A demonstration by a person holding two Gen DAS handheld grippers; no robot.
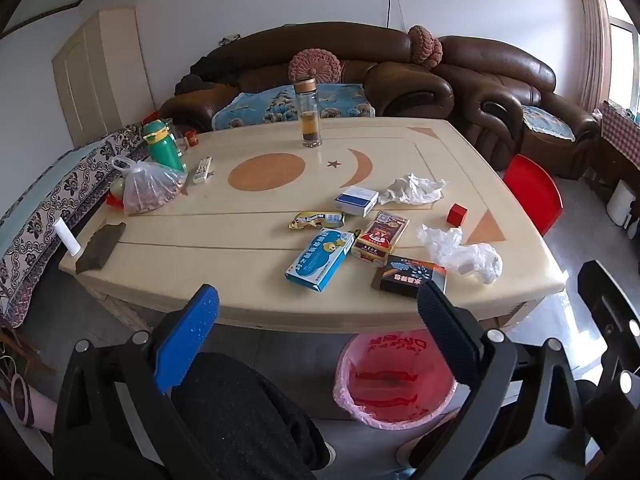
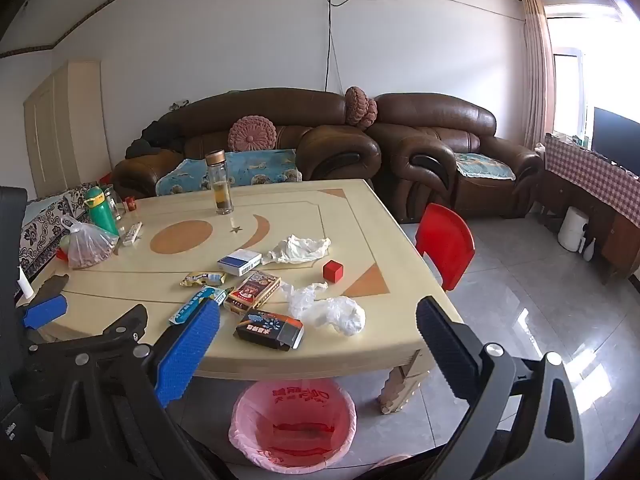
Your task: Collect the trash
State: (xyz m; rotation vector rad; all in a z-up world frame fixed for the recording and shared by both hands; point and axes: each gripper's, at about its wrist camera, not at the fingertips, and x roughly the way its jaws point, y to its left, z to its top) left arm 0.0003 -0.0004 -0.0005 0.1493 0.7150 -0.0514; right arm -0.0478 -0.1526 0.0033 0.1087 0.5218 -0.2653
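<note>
Trash lies on the cream table (image 1: 400, 144): a black carton (image 1: 408, 276) (image 2: 269, 329), a blue box (image 1: 320, 259), a red-gold box (image 1: 380, 236) (image 2: 253, 291), a white-blue box (image 1: 356, 200) (image 2: 239, 262), a snack wrapper (image 1: 317, 220), a crumpled tissue (image 1: 412, 189) (image 2: 298, 249) and a crumpled plastic bag (image 1: 460, 252) (image 2: 328, 309). A red bin with a pink liner (image 1: 394, 380) (image 2: 292, 426) stands on the floor at the table's near edge. My left gripper (image 1: 318, 312) and right gripper (image 2: 320, 324) are open and empty, held before the near edge.
A glass tea bottle (image 1: 308, 114), green bottle (image 1: 162, 144), bag of nuts (image 1: 148, 190), remote (image 1: 202, 170), red cube (image 1: 457, 214) and dark pad (image 1: 100, 246) are on the table. A red chair (image 2: 446, 246) stands right. Brown sofas (image 2: 440, 152) lie behind.
</note>
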